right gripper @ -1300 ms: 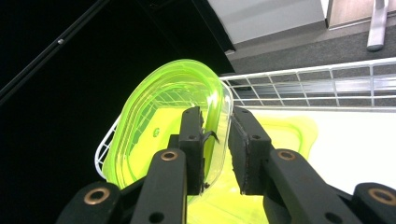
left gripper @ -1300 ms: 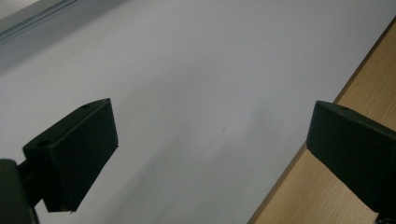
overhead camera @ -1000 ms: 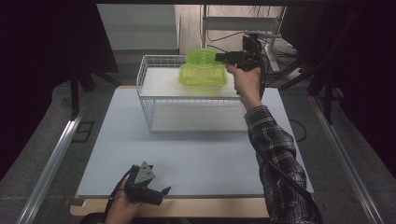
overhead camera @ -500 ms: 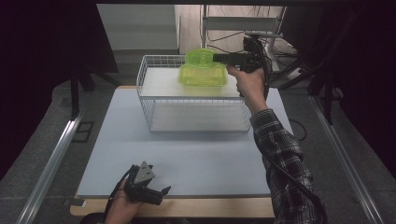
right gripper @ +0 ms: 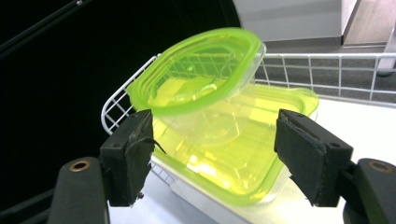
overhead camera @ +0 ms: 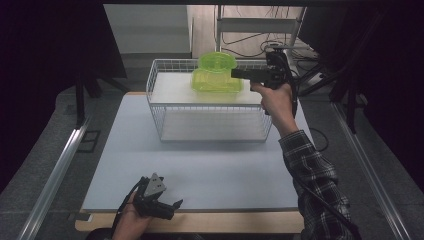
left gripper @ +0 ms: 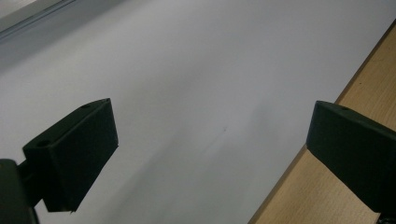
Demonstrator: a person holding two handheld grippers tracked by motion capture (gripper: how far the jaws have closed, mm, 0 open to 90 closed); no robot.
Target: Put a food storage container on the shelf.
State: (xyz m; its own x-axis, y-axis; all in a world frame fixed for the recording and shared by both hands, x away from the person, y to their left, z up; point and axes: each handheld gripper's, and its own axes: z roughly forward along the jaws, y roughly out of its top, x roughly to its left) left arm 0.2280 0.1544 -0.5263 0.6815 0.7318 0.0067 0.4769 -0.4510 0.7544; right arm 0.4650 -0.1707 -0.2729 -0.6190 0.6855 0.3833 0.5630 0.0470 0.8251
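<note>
A translucent green container (overhead camera: 216, 82) (right gripper: 224, 158) stands on the top shelf of a white wire rack (overhead camera: 210, 107). A green lid (overhead camera: 216, 61) (right gripper: 196, 70) lies tilted across its top. My right gripper (overhead camera: 235, 73) (right gripper: 212, 142) is level at the container's right side. Its jaws have just been opening and now stand open, apart from the container, which sits just ahead of them. My left gripper (overhead camera: 174, 205) (left gripper: 210, 140) rests in a hand at the table's front edge, open with nothing between its jaws.
The rack stands at the back of a pale mat (overhead camera: 200, 165) on the wooden table (overhead camera: 200, 221). Its wire rim (right gripper: 327, 58) runs around the shelf. Cables and metal stands (overhead camera: 260, 30) lie behind the table.
The right gripper has drawn back a little to the right, away from the lid, with its jaws spread wider. The left gripper has not moved.
</note>
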